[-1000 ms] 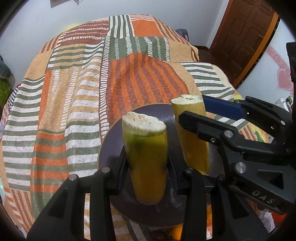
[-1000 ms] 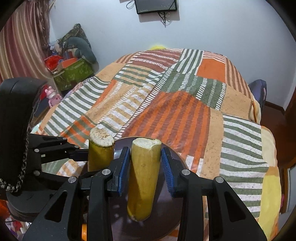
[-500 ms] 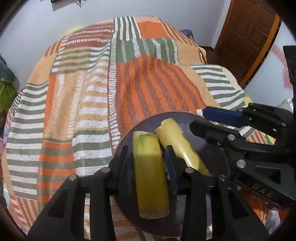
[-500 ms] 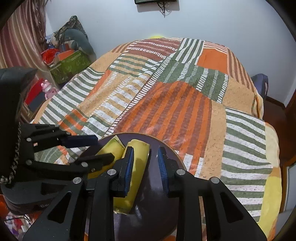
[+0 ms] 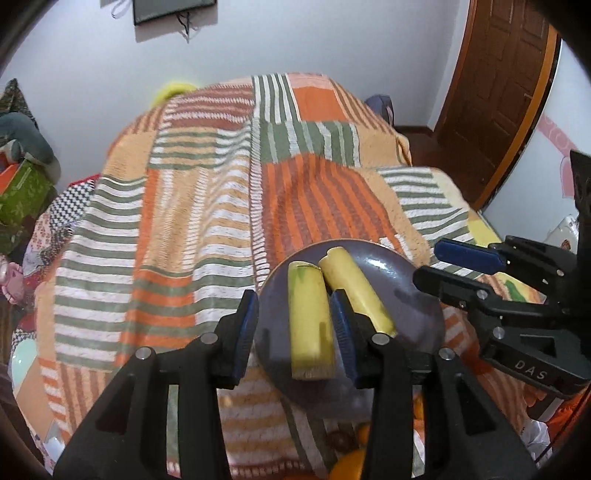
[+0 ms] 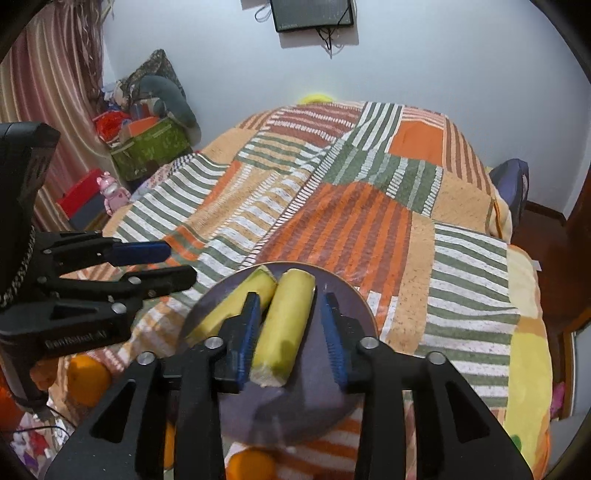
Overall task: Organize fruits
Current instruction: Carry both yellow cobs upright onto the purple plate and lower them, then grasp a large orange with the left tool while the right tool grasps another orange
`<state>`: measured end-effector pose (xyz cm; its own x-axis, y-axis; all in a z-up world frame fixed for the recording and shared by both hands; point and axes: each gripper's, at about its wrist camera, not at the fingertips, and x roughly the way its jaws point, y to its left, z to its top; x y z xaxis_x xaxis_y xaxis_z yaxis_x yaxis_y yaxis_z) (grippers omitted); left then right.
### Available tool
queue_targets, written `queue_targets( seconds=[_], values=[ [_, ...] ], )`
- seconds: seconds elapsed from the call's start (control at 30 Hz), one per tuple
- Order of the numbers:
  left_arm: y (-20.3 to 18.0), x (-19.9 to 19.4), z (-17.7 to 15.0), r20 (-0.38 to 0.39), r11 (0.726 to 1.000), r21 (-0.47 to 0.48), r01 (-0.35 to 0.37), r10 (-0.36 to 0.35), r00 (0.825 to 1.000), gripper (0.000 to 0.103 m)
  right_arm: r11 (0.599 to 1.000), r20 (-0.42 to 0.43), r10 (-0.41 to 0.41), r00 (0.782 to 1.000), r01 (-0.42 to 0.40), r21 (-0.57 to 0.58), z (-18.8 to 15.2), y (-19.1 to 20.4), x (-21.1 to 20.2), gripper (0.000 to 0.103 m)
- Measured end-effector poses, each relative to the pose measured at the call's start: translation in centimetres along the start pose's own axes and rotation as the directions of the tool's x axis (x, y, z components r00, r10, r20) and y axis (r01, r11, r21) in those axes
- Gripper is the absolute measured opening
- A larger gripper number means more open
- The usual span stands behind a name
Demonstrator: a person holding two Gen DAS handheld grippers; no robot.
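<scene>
Both banana pieces were upright in the tools a second ago; now they lie flat side by side on the dark plate [image 5: 413, 280], and both tools have drawn back off them. Left tool [image 5: 293, 326]: jaws opening, released, blue pads apart with the greenish banana piece [image 5: 308, 325] lying between them; the left pad is clear of it, the right pad is just beside it, contact not clear. Right tool [image 6: 290, 330]: jaws opening, also released, straddling the yellower banana piece [image 6: 286, 325]; the left pad sits close against its side, the right pad well clear. In the right wrist view the greenish piece [image 6: 236, 304] lies left of the yellower one, touching along their length. In the left wrist view the yellower piece [image 5: 354, 288] lies right of the greenish one, partly behind the right finger.

Plate rests on the near edge of the bed with a striped orange-green patchwork blanket [image 5: 207, 221]. Oranges [image 6: 86, 378] sit below the bed edge, near the plate. Each tool shows up in the other's view: right tool [image 5: 461, 266] at right, left tool [image 6: 147, 264] at left. Wooden door [image 5: 495, 92] at right, wall screen [image 6: 312, 14] above the bed.
</scene>
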<state>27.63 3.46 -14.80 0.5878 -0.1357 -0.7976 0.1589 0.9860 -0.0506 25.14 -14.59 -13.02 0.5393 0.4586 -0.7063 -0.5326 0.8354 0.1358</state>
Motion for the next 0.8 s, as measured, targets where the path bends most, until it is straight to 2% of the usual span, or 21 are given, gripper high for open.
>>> queue_targets(
  seconds=[0.13, 0.23, 0.37, 0.53, 0.8],
  values=[
    [0.3, -3.5, -0.9, 0.070, 1.000, -0.018, -0.018, 0.019, 0.997, 0.060, 1.000, 0.037, -0.005, 0.999, 0.005, -0.001, -0.6, 1.0, -2.1, 0.049],
    [0.5, -6.0, -1.9, 0.117, 0.999, -0.028, -0.042, 0.045, 0.992, 0.069, 1.000, 0.064, -0.014, 0.998, 0.014, -0.009, -1.0, 1.9, -3.6, 0.054],
    [0.9, -8.7, -3.5, 0.150, 0.997, -0.034, -0.067, 0.071, 0.986, 0.074, 1.000, 0.091, -0.019, 0.996, 0.020, -0.010, -1.7, 2.7, -5.0, 0.067],
    [1.7, -10.3, -5.8, 0.153, 0.995, -0.055, -0.086, 0.093, 0.984, 0.081, 1.000, 0.106, -0.013, 0.994, 0.014, -0.008, -2.6, 3.5, -6.0, 0.076],
    [3.9, -11.0, -10.4, 0.086, 0.989, -0.111, -0.102, 0.112, 0.990, 0.082, 1.000, 0.098, -0.008, 0.995, 0.010, -0.019, -4.4, 5.5, -6.3, 0.078]
  ],
)
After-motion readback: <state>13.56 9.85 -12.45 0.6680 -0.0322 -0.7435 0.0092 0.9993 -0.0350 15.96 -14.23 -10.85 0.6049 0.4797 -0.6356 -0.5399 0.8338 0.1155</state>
